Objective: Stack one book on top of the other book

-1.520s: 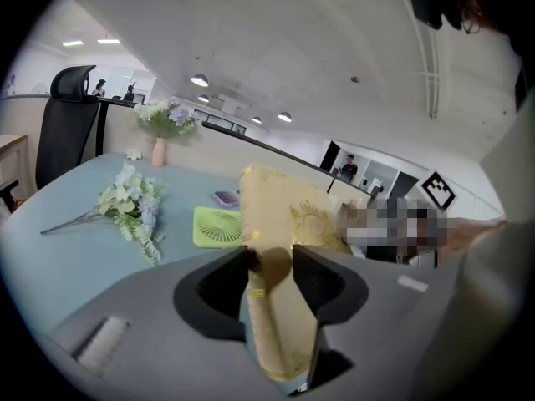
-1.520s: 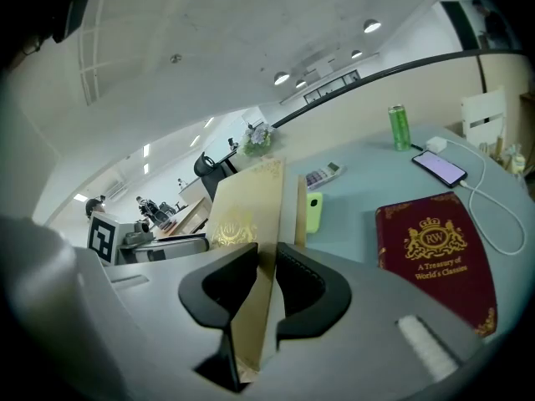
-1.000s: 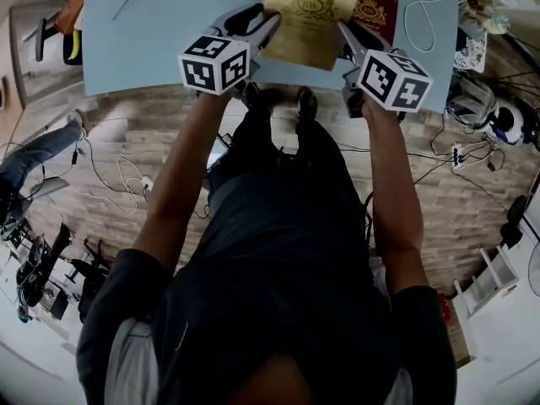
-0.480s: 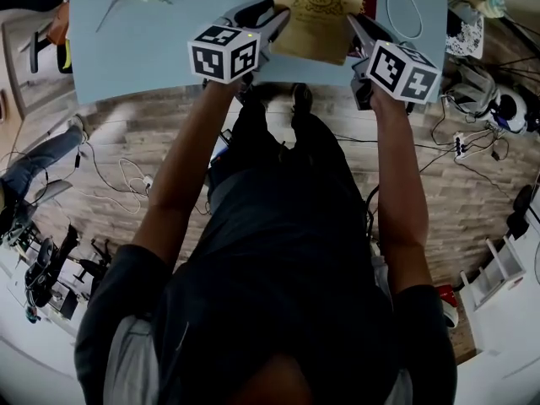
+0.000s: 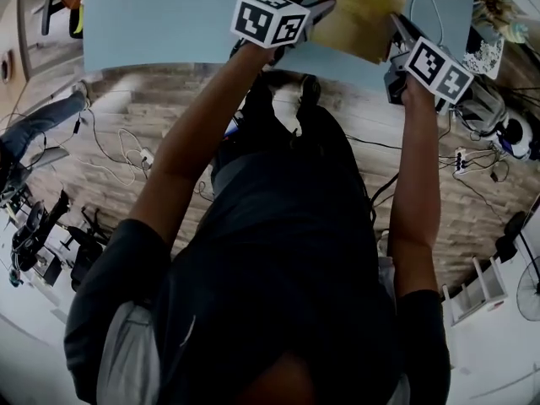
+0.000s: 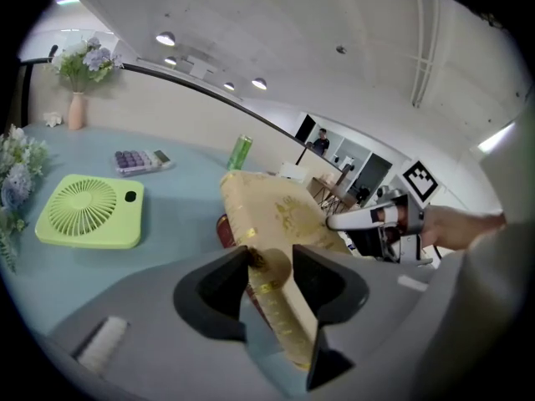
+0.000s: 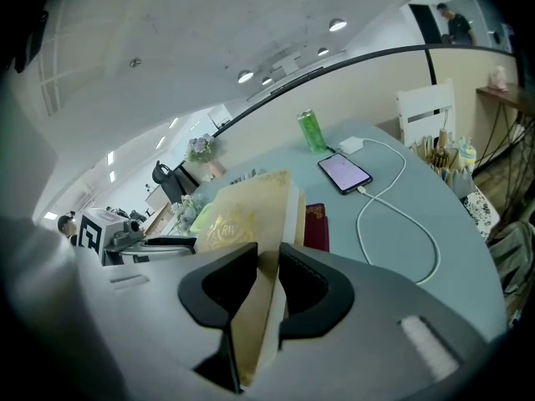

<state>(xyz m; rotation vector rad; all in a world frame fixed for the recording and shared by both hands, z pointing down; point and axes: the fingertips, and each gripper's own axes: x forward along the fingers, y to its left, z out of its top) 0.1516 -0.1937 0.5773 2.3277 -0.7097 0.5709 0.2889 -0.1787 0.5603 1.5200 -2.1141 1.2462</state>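
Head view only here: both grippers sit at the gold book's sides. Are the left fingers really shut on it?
Observer: Yes, the left gripper is clamped on the gold book at its spine edge.
Operator: And the right?
Observer: The right gripper is clamped on its page edge.
Operator: Where's the red book?
Observer: The red book lies flat on the table, just past the gold book, short of the phone.

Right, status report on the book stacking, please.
Both shut: left gripper, right gripper, on gold book, opposite edges. Gold book tilted, not yet on red book. Phone near red book.
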